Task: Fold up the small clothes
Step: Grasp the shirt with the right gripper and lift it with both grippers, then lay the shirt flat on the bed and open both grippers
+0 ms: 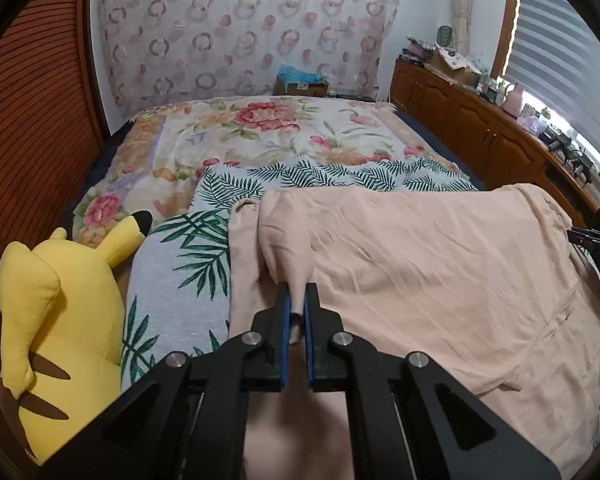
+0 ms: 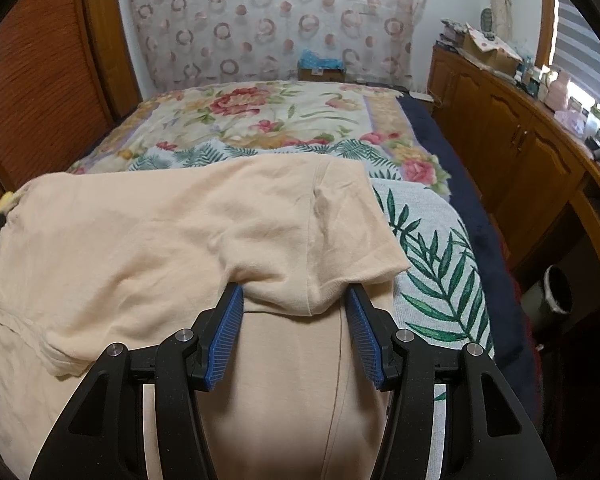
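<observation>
The left gripper (image 1: 297, 300) has its fingers (image 1: 285, 312) clamped on a pinched fold of the peach garment (image 1: 420, 248), while the right gripper (image 2: 296, 300) has its fingers (image 2: 228, 320) apart, straddling a bunched fold at the garment's other side without pressing it. The garment lies spread across the palm-leaf sheet (image 1: 180, 272) on the bed (image 1: 260, 132), partly folded over itself. A yellow plush toy (image 1: 60, 300) sits to the left, and a wooden cabinet (image 2: 500, 140) runs along the right wall.
</observation>
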`<state>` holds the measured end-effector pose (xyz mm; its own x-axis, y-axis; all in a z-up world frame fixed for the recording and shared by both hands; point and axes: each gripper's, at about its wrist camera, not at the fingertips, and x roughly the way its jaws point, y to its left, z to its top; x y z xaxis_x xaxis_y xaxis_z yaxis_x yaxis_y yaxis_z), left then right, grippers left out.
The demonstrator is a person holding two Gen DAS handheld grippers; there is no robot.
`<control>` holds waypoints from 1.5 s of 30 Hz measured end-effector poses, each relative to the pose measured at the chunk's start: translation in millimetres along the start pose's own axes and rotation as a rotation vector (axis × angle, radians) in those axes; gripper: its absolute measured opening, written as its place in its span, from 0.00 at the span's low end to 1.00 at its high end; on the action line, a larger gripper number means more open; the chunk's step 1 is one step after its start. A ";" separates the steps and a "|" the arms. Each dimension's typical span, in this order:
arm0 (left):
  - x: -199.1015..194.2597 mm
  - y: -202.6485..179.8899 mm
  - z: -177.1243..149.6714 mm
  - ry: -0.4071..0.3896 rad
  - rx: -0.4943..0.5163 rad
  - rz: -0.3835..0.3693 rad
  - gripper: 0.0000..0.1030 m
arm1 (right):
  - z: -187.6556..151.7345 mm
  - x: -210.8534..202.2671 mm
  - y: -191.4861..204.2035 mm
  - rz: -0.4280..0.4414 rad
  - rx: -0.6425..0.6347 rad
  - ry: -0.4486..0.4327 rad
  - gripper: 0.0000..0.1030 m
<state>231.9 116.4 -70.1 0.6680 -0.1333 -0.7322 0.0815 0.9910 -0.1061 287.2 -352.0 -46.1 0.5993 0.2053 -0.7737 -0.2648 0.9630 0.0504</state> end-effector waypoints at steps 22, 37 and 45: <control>-33.5 -5.0 12.4 -0.103 -0.004 -0.014 0.03 | 24.8 -21.8 22.3 0.038 -0.129 -0.084 0.02; -101.7 -13.9 -3.2 -0.220 -0.015 -0.043 0.03 | 16.6 -96.4 26.2 0.058 -0.109 -0.216 0.02; -150.4 -17.5 -25.3 -0.279 -0.013 -0.035 0.03 | -0.2 -161.2 36.3 0.042 -0.133 -0.314 0.01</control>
<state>111.3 118.8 24.8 0.8428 -0.1576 -0.5146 0.1000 0.9854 -0.1380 180.9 -350.1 80.4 0.7840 0.3078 -0.5391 -0.3779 0.9256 -0.0210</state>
